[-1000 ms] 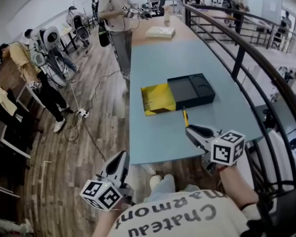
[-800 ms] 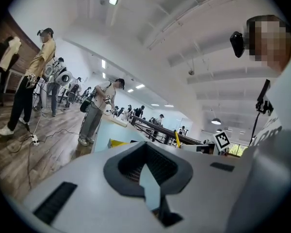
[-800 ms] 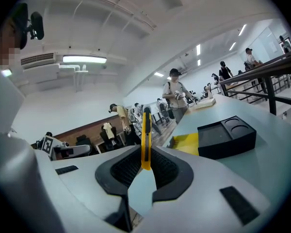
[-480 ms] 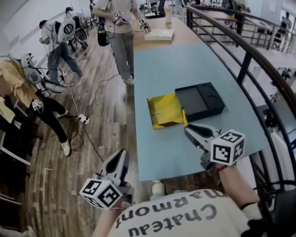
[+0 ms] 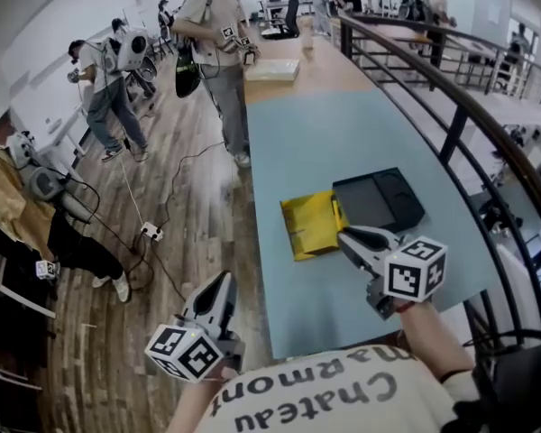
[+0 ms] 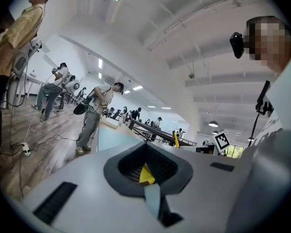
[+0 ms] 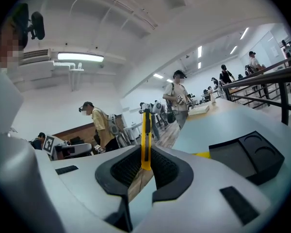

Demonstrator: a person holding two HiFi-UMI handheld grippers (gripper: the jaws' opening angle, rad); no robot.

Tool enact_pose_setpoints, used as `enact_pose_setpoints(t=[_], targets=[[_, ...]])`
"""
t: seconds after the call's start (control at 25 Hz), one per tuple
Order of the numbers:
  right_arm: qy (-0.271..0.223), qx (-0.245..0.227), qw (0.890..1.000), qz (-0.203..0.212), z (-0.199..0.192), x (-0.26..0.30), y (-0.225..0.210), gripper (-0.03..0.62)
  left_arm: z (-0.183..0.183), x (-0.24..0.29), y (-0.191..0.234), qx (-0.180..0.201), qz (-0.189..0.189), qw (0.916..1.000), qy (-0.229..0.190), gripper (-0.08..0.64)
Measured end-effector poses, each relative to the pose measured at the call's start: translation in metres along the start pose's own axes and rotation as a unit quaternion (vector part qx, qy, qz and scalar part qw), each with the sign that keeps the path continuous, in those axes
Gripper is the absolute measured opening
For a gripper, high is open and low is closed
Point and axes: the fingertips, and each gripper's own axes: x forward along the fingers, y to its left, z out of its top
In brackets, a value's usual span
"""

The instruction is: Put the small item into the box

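A thin yellow utility knife (image 5: 338, 215) stands up between the jaws of my right gripper (image 5: 350, 235), which is shut on it; in the right gripper view the yellow utility knife (image 7: 146, 139) rises straight out of the jaws. Just beyond it on the light blue table (image 5: 343, 133) lie a yellow box sleeve (image 5: 308, 226) and its black tray (image 5: 379, 200), side by side. The black tray (image 7: 246, 154) has round recesses. My left gripper (image 5: 220, 293) hangs low over the wooden floor, left of the table, its jaws together with nothing held.
A dark metal railing (image 5: 451, 106) runs along the table's right side. Several people stand on the wooden floor (image 5: 153, 197) to the left, one at the table's far end beside a white box (image 5: 272, 69). Cables and a power strip (image 5: 151, 233) lie on the floor.
The table, yellow sleeve and black tray have slid rightward and nearer to my right gripper in the head view. Both grippers keep their pose. People on the left have walked about.
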Motion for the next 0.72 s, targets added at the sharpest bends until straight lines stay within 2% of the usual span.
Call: enact_pose_setpoints(t=[0.24,0.52,0.72], targets=[[0.012,0.005,1.000,-0.019,0.001,0.028,-0.013,0.078,0.005,0.019,0.026,-0.008,-0.010,0.9999,0.006,0.003],[0.032,0.028,0.999,-0.028,-0.011,0.057,-0.024,0.078,-0.004,0.030,0.063,-0.031,-0.001,0.9993,0.018,0.003],[0.049,0.046,0.997,-0.049,-0.022,0.083,-0.042,0.078,-0.010,0.040,0.085,-0.039,0.000,0.9986,0.036,0.003]])
